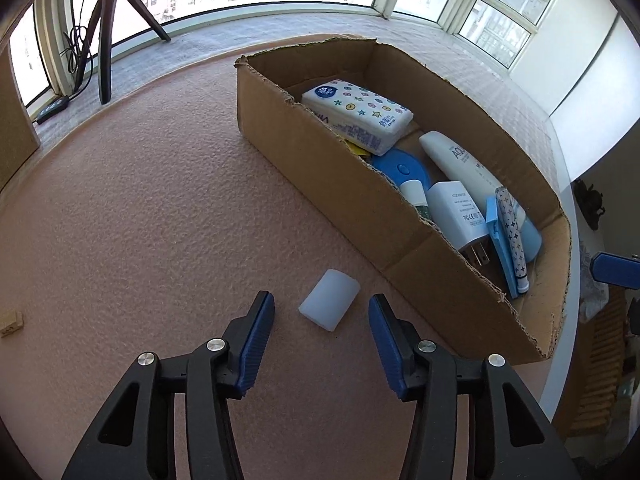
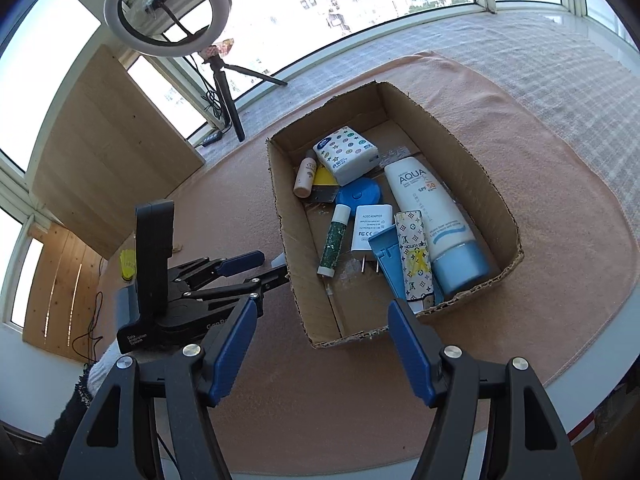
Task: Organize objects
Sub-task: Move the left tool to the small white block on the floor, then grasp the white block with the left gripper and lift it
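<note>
Left wrist view takes in the pink mat (image 1: pixel 160 200) that covers most of the table, with the cardboard box (image 1: pixel 320 168) standing on it at the right. Inside the box lie a patterned tissue pack (image 1: pixel 356 114), a white sunscreen tube (image 1: pixel 468 168), a white charger (image 1: pixel 456 212) and a blue round disc (image 1: pixel 404 170). On the mat, just outside the box's near wall, lies a small translucent white block (image 1: pixel 330 300). The left gripper (image 1: pixel 322 320) points down at it with its jaws apart; the block sits just ahead of the fingertips, roughly centred on the gap, and neither blue pad (image 1: pixel 256 344) touches it.

Right wrist view looks straight down into the same box (image 2: pixel 288 220) and shows what the other view hides behind the wall: a small tan bottle (image 2: pixel 306 178), a green glitter stick (image 2: pixel 334 242) and a monogram-print case (image 2: pixel 416 256) leaning on a blue tube (image 2: pixel 386 256). The right gripper (image 2: pixel 322 320) hangs above the box's near corner, its jaws wide apart with nothing between them. The left gripper (image 2: pixel 256 266) shows at the left, and only a sliver of the white block (image 2: pixel 279 258) peeps out between its fingers.
</note>
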Motion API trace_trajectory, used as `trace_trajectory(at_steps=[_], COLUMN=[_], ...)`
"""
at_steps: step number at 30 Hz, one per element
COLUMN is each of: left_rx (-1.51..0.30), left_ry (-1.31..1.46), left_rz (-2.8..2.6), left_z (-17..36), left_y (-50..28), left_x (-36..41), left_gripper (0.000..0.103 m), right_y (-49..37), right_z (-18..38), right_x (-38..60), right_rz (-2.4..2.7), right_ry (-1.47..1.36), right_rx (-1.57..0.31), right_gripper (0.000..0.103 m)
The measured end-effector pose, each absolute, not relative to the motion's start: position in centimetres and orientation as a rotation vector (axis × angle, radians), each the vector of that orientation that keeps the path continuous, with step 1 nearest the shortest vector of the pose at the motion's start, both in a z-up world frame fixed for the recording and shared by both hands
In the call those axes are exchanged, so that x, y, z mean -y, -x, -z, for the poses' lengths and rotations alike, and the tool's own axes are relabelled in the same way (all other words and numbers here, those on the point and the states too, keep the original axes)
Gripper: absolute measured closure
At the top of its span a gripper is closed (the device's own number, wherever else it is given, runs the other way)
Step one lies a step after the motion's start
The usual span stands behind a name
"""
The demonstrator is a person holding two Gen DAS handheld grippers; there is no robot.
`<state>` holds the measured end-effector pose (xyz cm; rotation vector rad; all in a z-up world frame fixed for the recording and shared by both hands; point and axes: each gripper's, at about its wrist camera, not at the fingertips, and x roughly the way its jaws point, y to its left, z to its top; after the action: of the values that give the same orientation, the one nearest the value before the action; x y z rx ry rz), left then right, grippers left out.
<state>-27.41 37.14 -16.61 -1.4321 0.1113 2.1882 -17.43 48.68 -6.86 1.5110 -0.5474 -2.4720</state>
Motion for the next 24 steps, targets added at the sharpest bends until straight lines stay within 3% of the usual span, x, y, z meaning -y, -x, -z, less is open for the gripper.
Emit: trace_trajectory(at_steps=[14, 24], left_rx=[-0.208, -0.075], left_ry=[1.384, 1.401], left_rz=[-2.242, -2.306], left_z=[16.6, 15.9], left_y=[26.6, 26.3], left_x=[-38.4, -34.3], left_gripper=[0.082, 0.092], right_y=[17.9, 19.2], right_z=[7.4, 6.9], right_x=[-49.0, -46.7], right_rz=[2.467, 2.442], right_ry=[-1.538, -1.513], right_rx=[0.557, 0.489], right_gripper=[0.038, 0.038])
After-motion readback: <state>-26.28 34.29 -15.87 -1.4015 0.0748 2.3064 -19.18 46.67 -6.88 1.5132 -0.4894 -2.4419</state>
